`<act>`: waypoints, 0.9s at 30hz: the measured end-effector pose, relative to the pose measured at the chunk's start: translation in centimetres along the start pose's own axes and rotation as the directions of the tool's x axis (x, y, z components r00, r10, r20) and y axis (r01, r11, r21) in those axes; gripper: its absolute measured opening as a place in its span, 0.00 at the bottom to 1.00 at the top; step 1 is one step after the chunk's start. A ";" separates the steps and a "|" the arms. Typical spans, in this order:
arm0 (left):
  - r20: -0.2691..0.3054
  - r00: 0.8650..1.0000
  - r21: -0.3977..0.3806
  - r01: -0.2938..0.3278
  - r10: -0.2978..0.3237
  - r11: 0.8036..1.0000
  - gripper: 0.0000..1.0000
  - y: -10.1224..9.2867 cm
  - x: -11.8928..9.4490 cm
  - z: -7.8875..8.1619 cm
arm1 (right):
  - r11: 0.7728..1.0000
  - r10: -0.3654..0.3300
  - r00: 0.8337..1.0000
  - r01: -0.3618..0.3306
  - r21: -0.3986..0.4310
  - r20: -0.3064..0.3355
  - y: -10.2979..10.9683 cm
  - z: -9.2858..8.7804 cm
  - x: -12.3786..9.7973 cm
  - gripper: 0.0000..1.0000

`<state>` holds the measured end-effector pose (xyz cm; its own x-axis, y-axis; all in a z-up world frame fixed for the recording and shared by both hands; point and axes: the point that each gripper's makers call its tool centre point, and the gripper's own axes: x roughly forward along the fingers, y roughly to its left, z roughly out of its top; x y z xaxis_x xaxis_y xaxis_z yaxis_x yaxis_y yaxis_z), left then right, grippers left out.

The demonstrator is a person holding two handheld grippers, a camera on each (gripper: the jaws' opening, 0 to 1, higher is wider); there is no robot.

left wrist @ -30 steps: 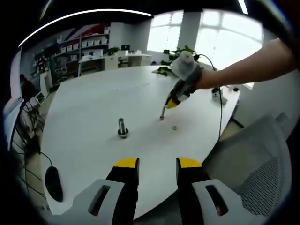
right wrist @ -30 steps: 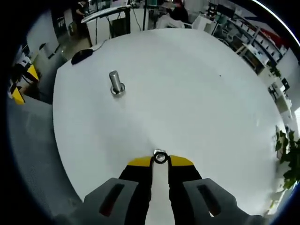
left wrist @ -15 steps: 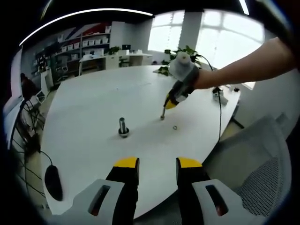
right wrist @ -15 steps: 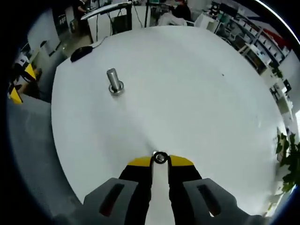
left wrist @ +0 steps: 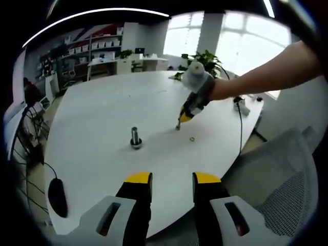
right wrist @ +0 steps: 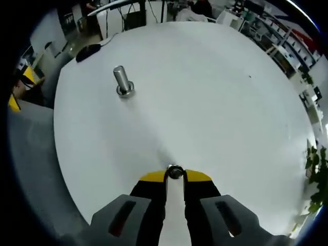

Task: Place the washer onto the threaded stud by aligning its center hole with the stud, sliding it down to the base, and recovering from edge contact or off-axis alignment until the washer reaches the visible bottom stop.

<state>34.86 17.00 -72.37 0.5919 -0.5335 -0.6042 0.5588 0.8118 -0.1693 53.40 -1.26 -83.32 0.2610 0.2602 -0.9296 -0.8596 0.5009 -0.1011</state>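
The threaded stud [left wrist: 135,138] stands upright on the white table [left wrist: 102,113], on its round base. My right gripper [left wrist: 179,123], held by a person's hand, hovers just above the table to the right of the stud. It is shut on a small metal washer [right wrist: 175,172], pinched between the yellow fingertips [right wrist: 152,177] of the right gripper [right wrist: 175,176]. In the right gripper view the stud [right wrist: 123,82] lies well ahead and to the left. A second washer [left wrist: 191,138] lies flat on the table near the right gripper. My left gripper [left wrist: 172,178] is open and holds nothing, back over the near table edge.
A black mouse [left wrist: 56,197] with its cable rests at the table's left edge, also seen as the mouse [right wrist: 88,49] beyond the stud. A grey mesh chair [left wrist: 287,174] stands at the right. A cable [left wrist: 241,128] runs over the far right side of the table.
The right gripper has shifted slightly up and towards the stud side with the washer still pinched. The left gripper has stayed where it was.
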 end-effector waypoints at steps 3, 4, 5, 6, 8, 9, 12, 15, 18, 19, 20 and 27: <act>-0.001 1.000 -0.004 0.000 0.000 1.000 0.29 0.0 0.0 0.0 | 1.000 0.006 1.000 -0.006 0.008 -0.008 -0.1 -0.2 0.7 0.14; -0.002 1.000 -0.004 -0.001 0.001 1.000 0.29 0.1 0.0 -0.1 | 1.000 0.009 1.000 -0.008 0.010 -0.013 0.0 -0.3 0.9 0.14; -0.003 1.000 -0.006 0.000 0.000 1.000 0.29 0.1 0.0 -0.1 | 1.000 0.012 1.000 -0.011 0.011 -0.016 0.1 -0.3 1.0 0.14; -0.003 1.000 -0.007 0.001 -0.001 1.000 0.29 0.1 0.0 -0.1 | 1.000 0.013 1.000 -0.013 0.011 -0.018 0.1 -0.3 1.3 0.14; -0.004 1.000 -0.007 0.000 0.000 1.000 0.29 0.1 0.0 -0.1 | 1.000 0.016 1.000 -0.016 0.011 -0.025 0.2 -0.4 1.5 0.14; -0.005 1.000 -0.007 0.000 0.000 1.000 0.29 0.1 0.0 -0.1 | 1.000 0.018 0.999 -0.018 0.011 -0.027 0.2 -0.4 1.6 0.14; -0.014 1.000 0.004 -0.008 0.008 1.000 0.29 0.2 0.0 -0.3 | 1.000 0.023 0.999 -0.023 0.005 -0.037 0.2 -0.5 2.0 0.14; -0.015 1.000 0.005 -0.002 0.002 1.000 0.29 0.0 0.1 -0.3 | 1.000 0.028 0.999 -0.028 0.002 -0.045 0.3 -0.5 2.1 0.14; -0.016 1.000 0.006 -0.001 0.001 1.000 0.29 0.0 0.1 -0.3 | 1.000 0.027 0.998 -0.028 -0.005 -0.052 0.3 -0.6 2.2 0.14; -0.016 1.000 0.004 0.000 0.000 1.000 0.29 0.0 0.1 -0.3 | 1.000 0.027 0.998 -0.027 -0.006 -0.054 0.3 -0.6 2.3 0.14; -0.017 1.000 0.002 0.001 -0.001 1.000 0.29 0.0 0.1 -0.3 | 1.000 0.027 0.998 -0.027 -0.007 -0.054 0.3 -0.6 2.3 0.14; -0.020 1.000 -0.001 0.003 -0.003 1.000 0.29 0.0 0.1 -0.4 | 0.999 0.031 0.998 -0.031 -0.005 -0.053 0.2 -0.6 2.3 0.14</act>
<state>34.72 17.06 -72.77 0.5788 -0.5308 -0.6191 0.5600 0.8106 -0.1713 53.55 -1.04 -85.72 0.2106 0.2318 -0.9497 -0.8698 0.4879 -0.0738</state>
